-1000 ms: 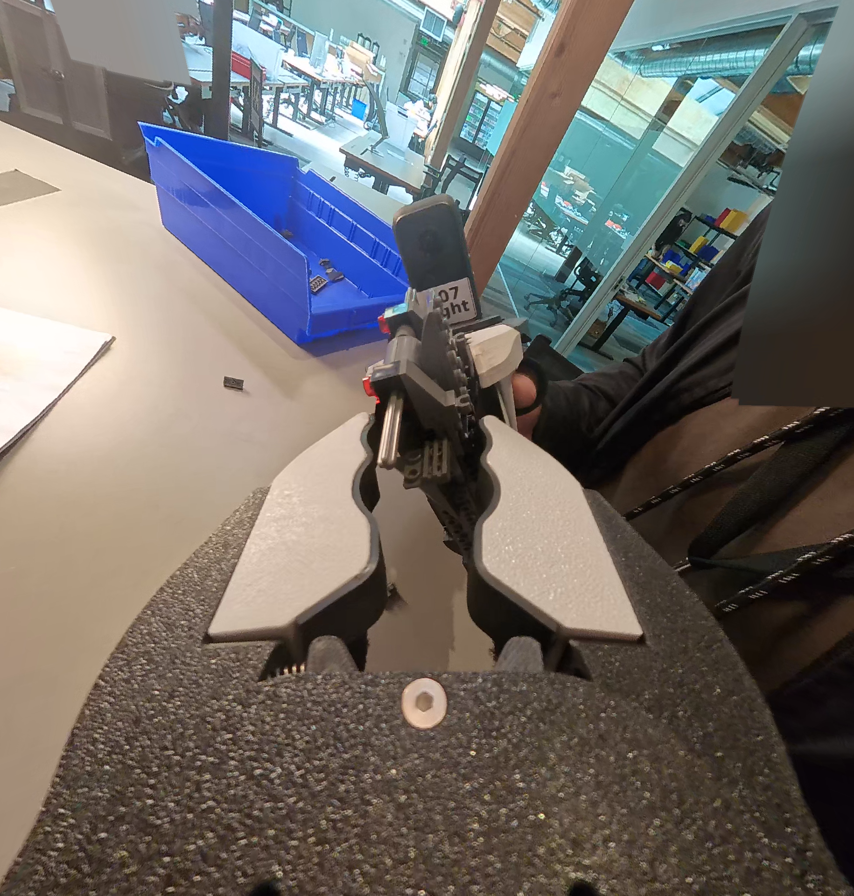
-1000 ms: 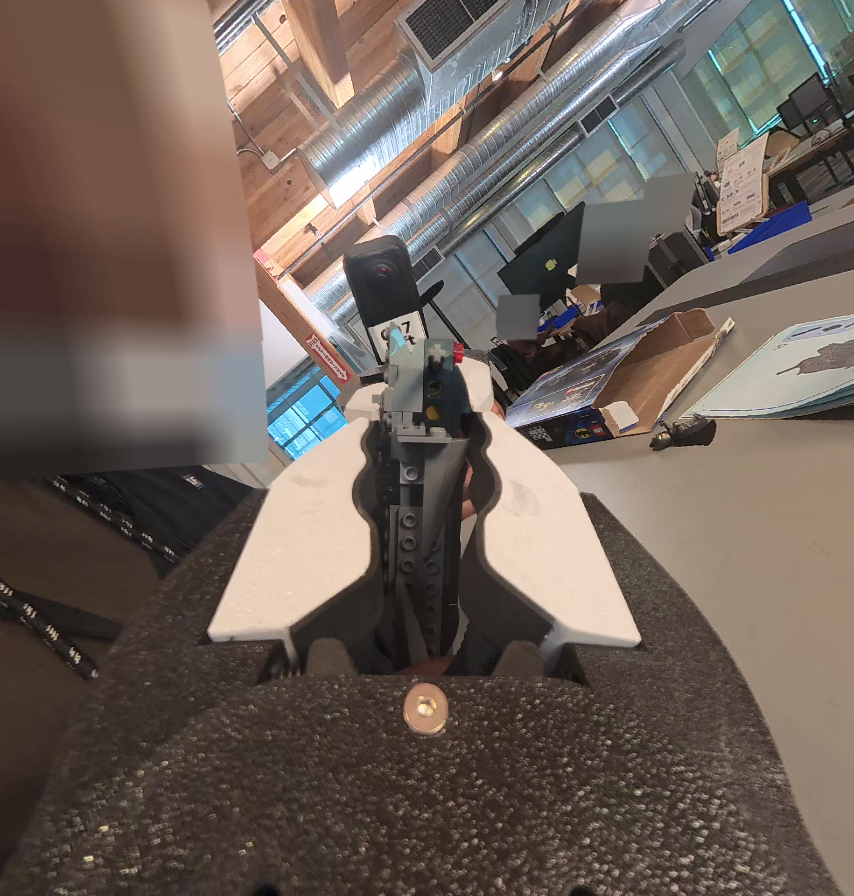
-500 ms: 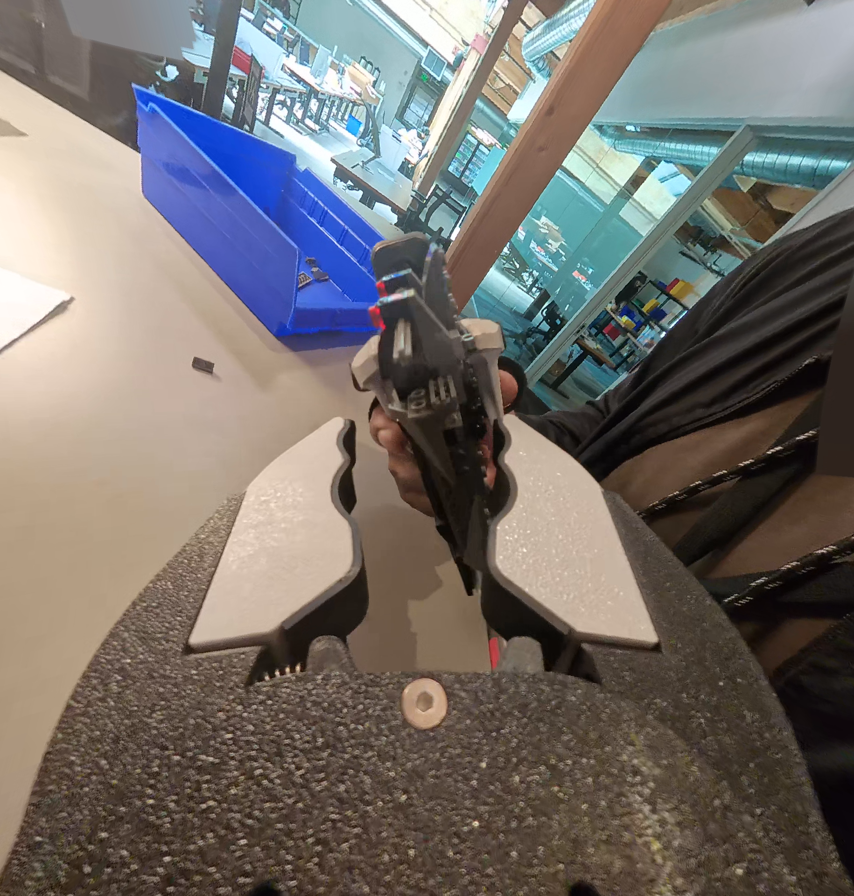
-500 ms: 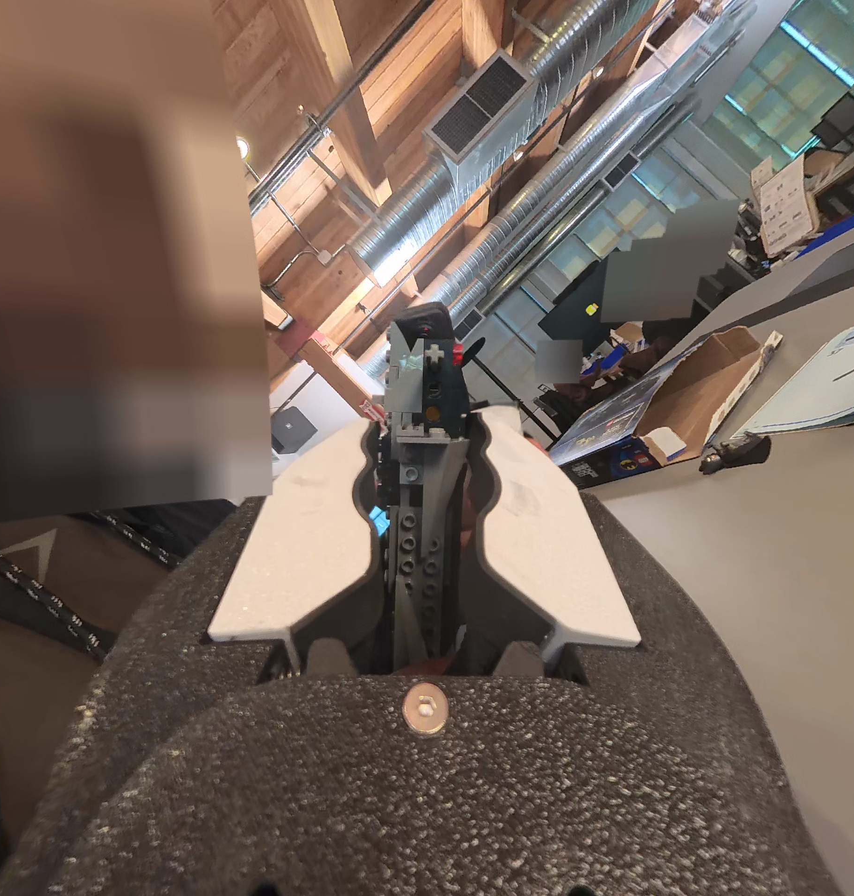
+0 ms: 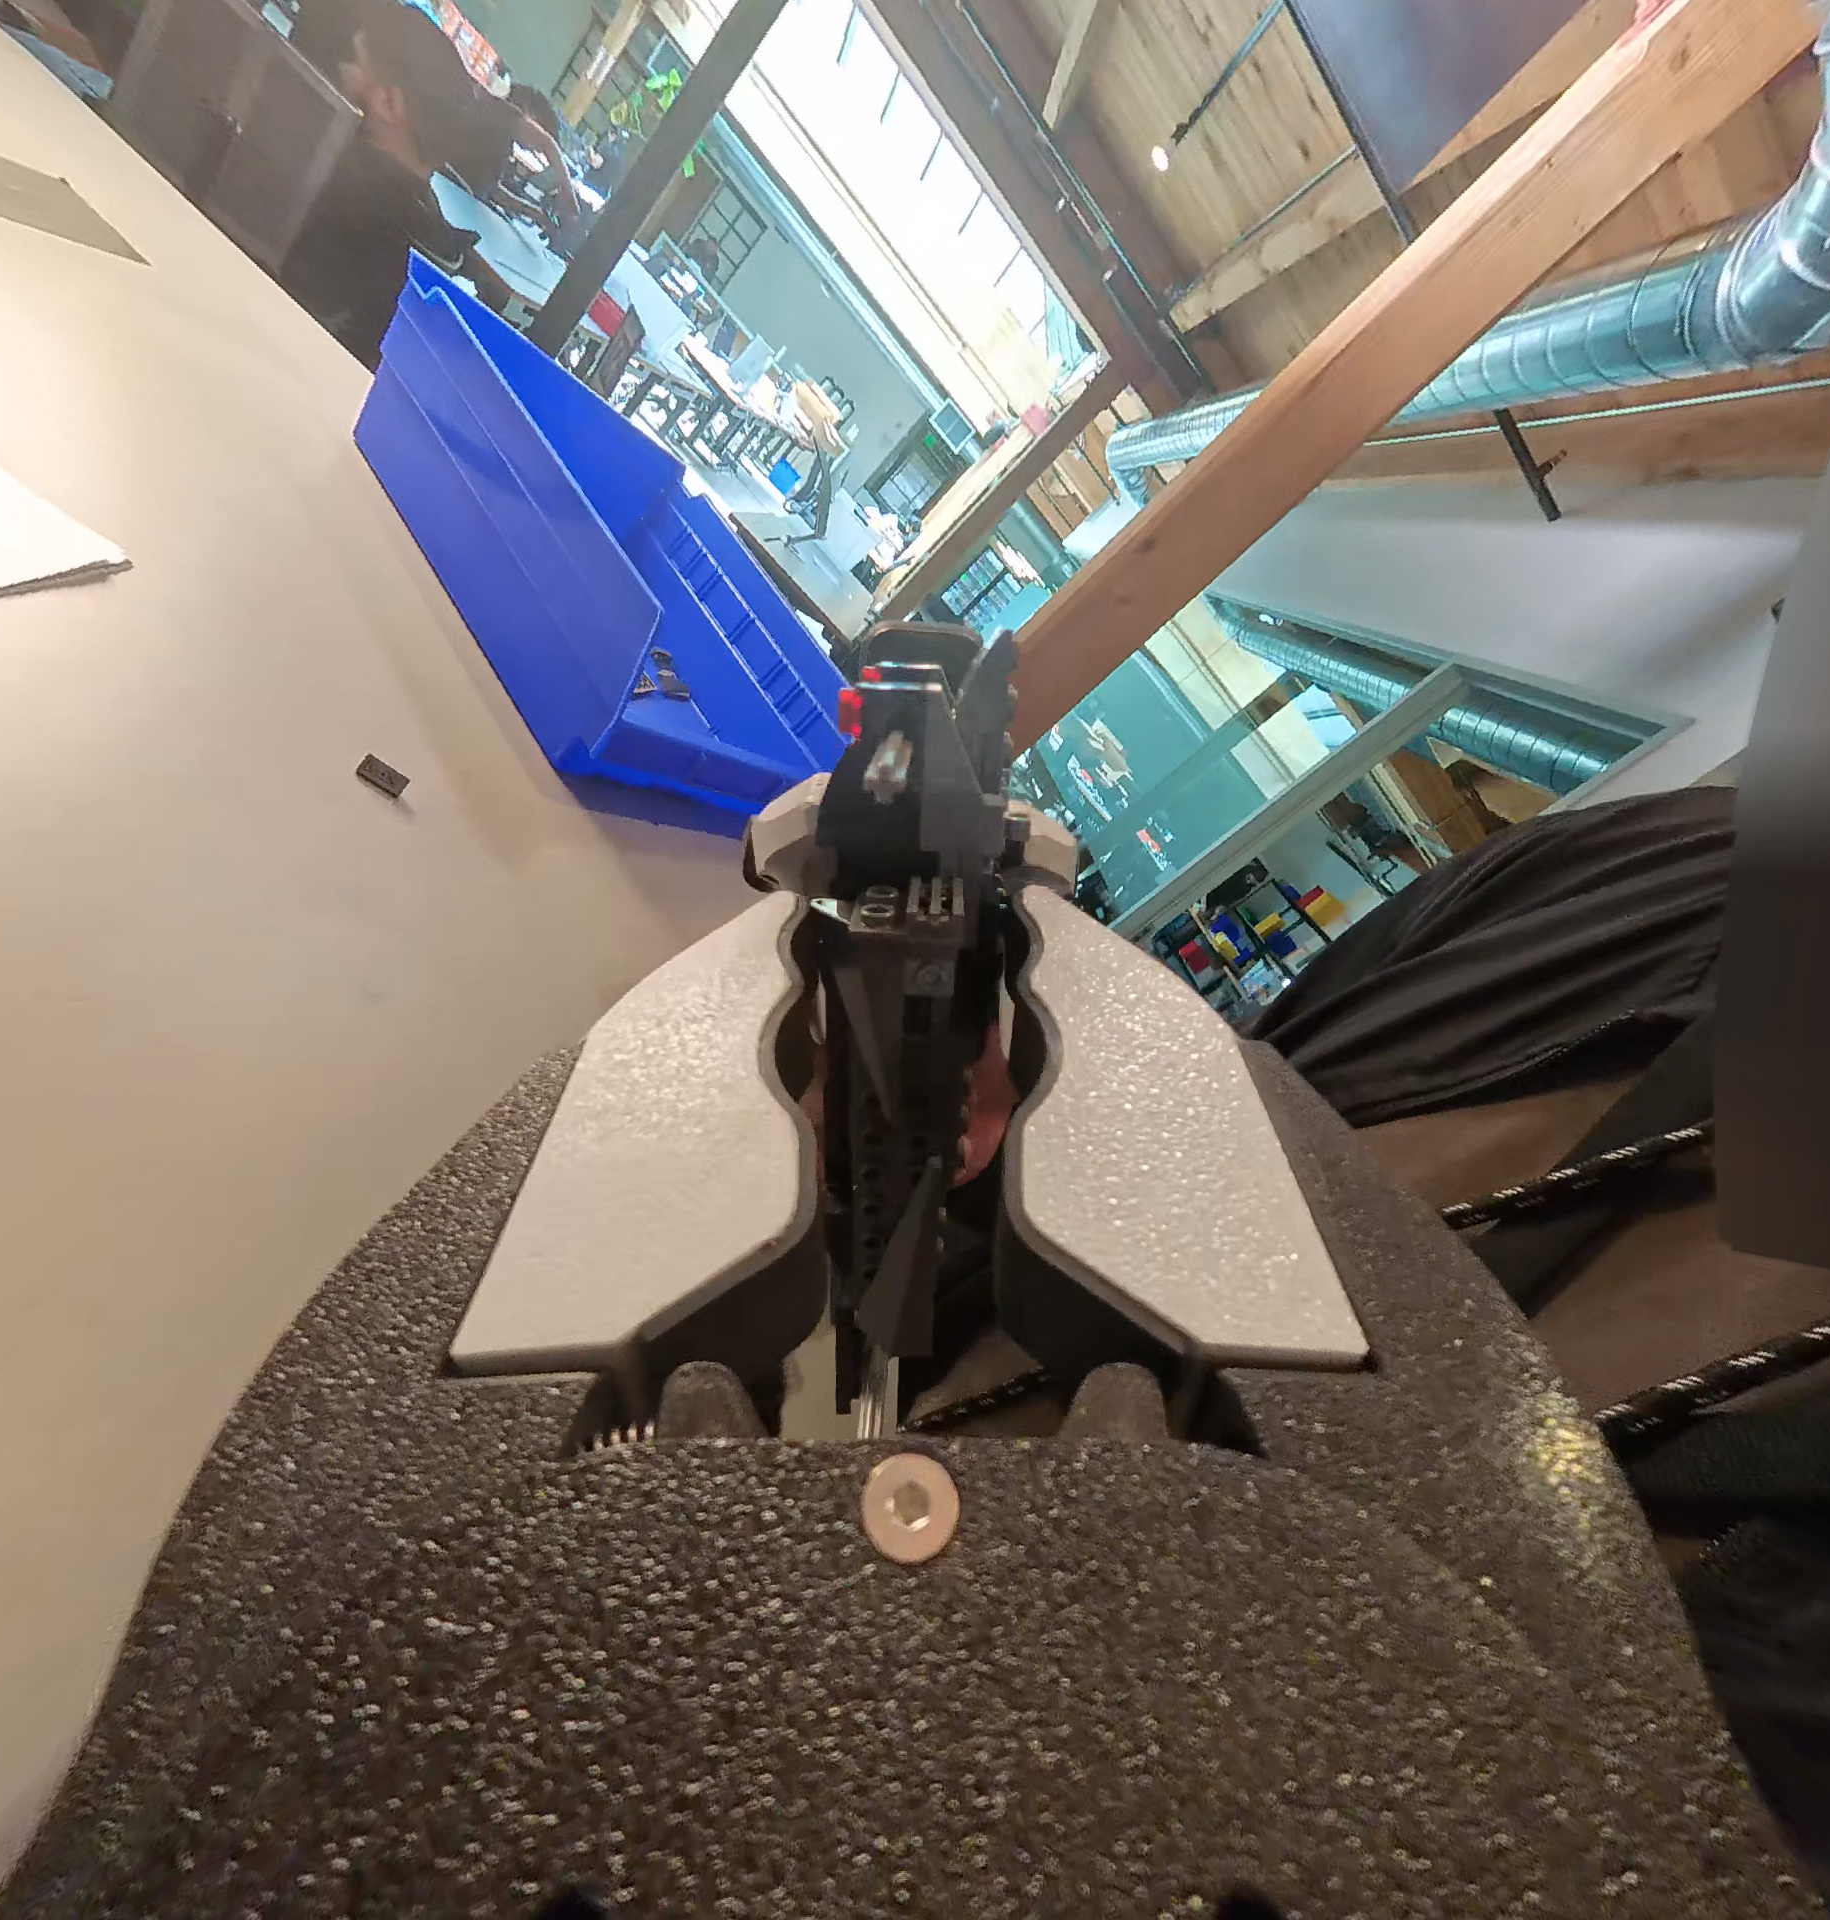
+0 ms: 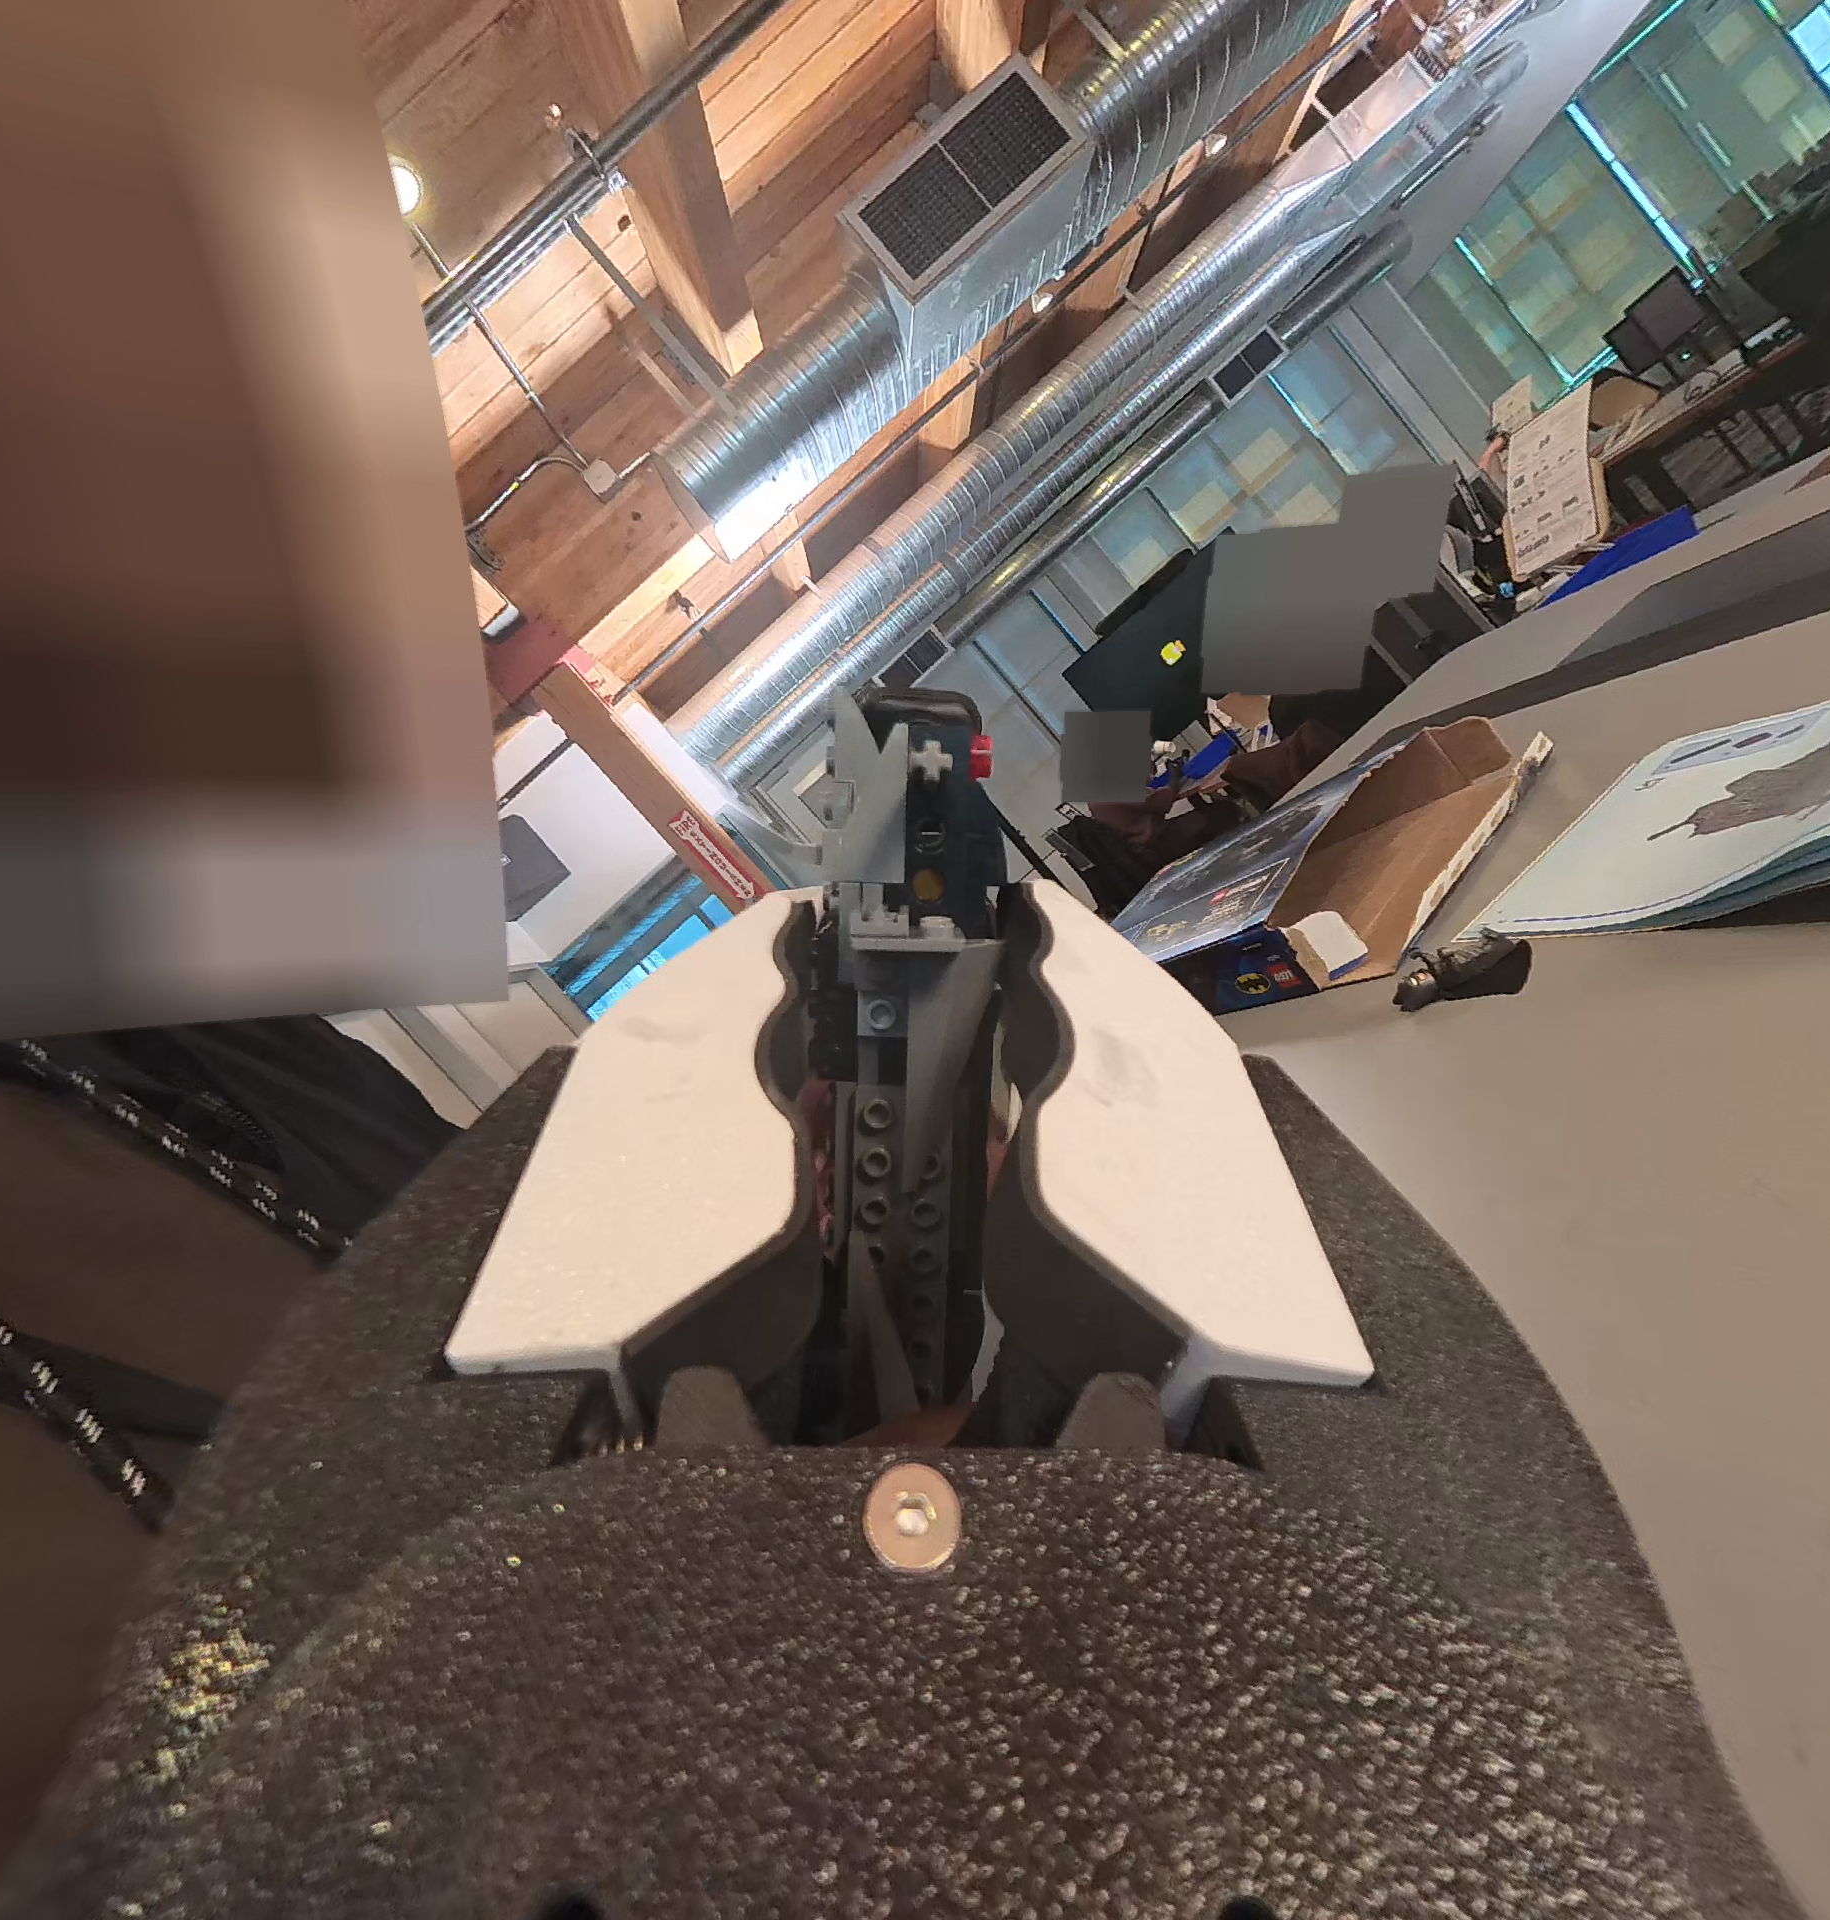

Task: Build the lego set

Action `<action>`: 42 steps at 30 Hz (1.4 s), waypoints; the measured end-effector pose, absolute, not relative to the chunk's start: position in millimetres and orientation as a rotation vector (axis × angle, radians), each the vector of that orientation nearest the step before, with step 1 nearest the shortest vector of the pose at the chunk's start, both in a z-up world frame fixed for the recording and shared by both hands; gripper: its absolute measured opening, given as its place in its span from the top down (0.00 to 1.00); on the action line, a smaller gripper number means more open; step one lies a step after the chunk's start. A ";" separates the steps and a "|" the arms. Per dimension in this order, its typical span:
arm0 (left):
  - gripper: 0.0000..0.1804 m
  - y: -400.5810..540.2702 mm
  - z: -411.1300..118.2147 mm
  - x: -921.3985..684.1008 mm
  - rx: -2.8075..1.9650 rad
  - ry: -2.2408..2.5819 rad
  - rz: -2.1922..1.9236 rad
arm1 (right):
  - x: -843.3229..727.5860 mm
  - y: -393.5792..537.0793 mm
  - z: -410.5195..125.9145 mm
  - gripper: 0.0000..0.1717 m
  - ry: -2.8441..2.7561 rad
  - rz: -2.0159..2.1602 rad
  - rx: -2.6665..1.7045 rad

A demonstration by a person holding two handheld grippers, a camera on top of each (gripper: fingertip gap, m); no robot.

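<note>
Grippers: we see the left gripper [image 5: 906,920] and the right gripper [image 6: 911,920] facing each other, both closed to a narrow gap on one dark grey brick model [image 5: 911,821].
Left fingers: the grey left fingers [image 5: 1108,1039] hug the model's sides near their tips; we judge they are pressing on it, though the contact itself sits in shadow.
Right fingers: the white right fingers [image 6: 1108,1049] close on the same model [image 6: 906,987] from the opposite end, and its studded spine runs back between them.
Model: held in the air above the table [image 5: 163,935], long axis in line with both pairs of fingers; a red stud [image 5: 851,710] and a pale axle end [image 6: 932,762] stick out at the top.
Why so: gripped from both ends, we judge, the model cannot twist or sag.
Bin: a blue bin [image 5: 537,540] lies on the table beyond the left gripper, well apart, with a few small dark pieces [image 5: 662,675] inside.
Loose piece: a small dark plate [image 5: 381,771] lies alone on the table near the bin.
Right side: an open cardboard box [image 6: 1378,862], a paper booklet [image 6: 1721,821] and a small dark figure [image 6: 1462,971] rest on the table, well apart from the right gripper.
Person: dark sleeves and a corded strap [image 5: 1617,1153] show beside the grippers.
</note>
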State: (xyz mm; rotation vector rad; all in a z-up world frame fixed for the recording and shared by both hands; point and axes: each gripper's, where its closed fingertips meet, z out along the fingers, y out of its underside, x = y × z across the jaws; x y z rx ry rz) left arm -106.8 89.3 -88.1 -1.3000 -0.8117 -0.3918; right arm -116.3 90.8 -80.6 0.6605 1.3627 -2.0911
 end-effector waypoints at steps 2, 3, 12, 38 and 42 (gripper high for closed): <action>0.81 88.3 -87.8 -107.4 -1.273 -0.818 -0.388 | -116.3 89.9 -80.8 0.80 1.377 -2.092 0.664; 0.81 88.0 -88.3 -107.5 -1.268 -0.820 -0.382 | -116.2 89.6 -80.8 0.80 1.383 -2.092 0.664; 0.81 80.2 -91.6 -114.5 -1.157 -0.856 -0.403 | -124.7 81.5 -85.1 0.79 1.461 -2.021 0.749; 0.81 72.0 -87.3 -110.8 -1.092 -0.817 -0.056 | -121.6 84.6 -89.3 0.80 1.837 -1.983 0.896; 0.81 73.2 -84.8 -108.9 -1.098 -0.794 -0.049 | -119.2 85.7 -87.2 0.80 1.834 -2.011 0.866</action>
